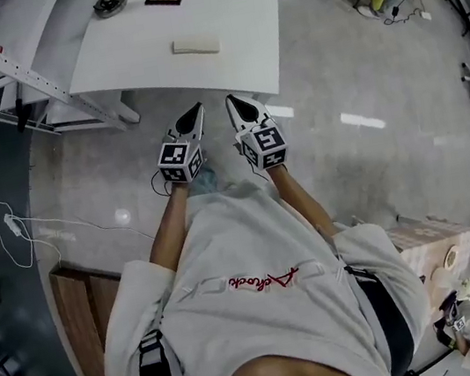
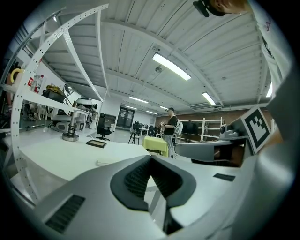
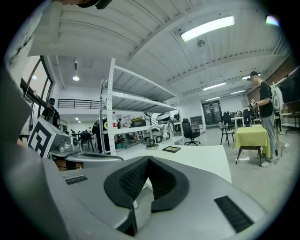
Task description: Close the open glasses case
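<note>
Seemingly shut, though too small to be sure, the glasses case [image 1: 195,45] lies on the bench [image 1: 133,57] well ahead of the left tongs [image 1: 196,107] and right tongs [image 1: 230,99], both pinched together on nothing; little looks left.

**A:** The table [image 1: 225,23] reads smooth, matt white. The glasses case [image 1: 195,45] near its middle is pale and matt too.

**B:** At the far edge, the stand base [image 1: 109,2] shines like metal. The floor [image 1: 361,143] is glossy grey, throwing back the lights.

**A:** The left gripper [image 2: 150,158] and right gripper [image 3: 149,159] have matt grey plastic shells and black ribbed pads [image 3: 133,180].

**B:** The sweatshirt [image 1: 254,251] is soft grey cloth. The box [image 1: 433,252] beside it looks like pale wood.
</note>
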Action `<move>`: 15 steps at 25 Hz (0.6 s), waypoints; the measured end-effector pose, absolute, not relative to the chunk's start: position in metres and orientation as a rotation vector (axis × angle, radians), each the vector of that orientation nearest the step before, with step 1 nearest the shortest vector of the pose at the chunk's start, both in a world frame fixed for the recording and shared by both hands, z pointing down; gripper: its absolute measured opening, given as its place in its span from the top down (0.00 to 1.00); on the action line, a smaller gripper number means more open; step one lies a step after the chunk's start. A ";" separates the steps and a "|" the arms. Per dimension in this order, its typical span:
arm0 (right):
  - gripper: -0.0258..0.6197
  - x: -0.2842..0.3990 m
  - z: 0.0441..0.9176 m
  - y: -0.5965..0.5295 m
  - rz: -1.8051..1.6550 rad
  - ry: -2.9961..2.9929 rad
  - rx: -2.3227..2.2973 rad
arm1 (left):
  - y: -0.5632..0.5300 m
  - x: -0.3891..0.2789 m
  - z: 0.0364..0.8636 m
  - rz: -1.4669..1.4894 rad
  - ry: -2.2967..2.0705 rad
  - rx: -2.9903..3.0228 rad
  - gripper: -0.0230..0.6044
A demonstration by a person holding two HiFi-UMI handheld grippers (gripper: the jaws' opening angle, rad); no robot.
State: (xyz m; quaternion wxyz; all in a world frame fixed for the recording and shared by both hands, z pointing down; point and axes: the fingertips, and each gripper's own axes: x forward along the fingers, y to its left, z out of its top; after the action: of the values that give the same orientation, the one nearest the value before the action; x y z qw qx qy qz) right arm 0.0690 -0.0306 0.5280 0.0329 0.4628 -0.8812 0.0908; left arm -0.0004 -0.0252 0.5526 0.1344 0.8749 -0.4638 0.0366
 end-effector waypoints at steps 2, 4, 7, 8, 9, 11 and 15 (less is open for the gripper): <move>0.93 0.068 0.529 -0.023 0.283 -2.721 1.415 | -0.016 0.004 0.554 0.107 -1.342 2.535 0.92; 0.93 0.070 0.530 -0.015 0.288 -2.729 1.406 | -0.008 0.010 0.557 0.110 -1.341 2.531 0.92; 0.93 0.071 0.533 -0.005 0.296 -2.733 1.401 | 0.001 0.014 0.558 0.115 -1.340 2.533 0.92; 0.93 0.071 0.534 -0.003 0.293 -2.735 1.398 | 0.003 0.013 0.557 0.114 -1.343 2.532 0.92; 0.93 0.071 0.534 -0.001 0.289 -2.737 1.394 | 0.005 0.013 0.556 0.113 -1.348 2.532 0.92; 0.93 0.071 0.535 0.004 0.280 -2.740 1.388 | 0.008 0.011 0.555 0.114 -1.359 2.533 0.92; 0.93 0.071 0.539 0.014 0.285 -2.738 1.372 | 0.016 0.009 0.557 0.111 -1.376 2.521 0.92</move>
State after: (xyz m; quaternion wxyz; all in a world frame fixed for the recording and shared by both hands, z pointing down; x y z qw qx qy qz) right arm 0.0708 0.0142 0.5393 0.0330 0.4458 -0.8897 0.0927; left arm 0.0093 0.0156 0.5568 0.1331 0.8693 -0.4745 0.0383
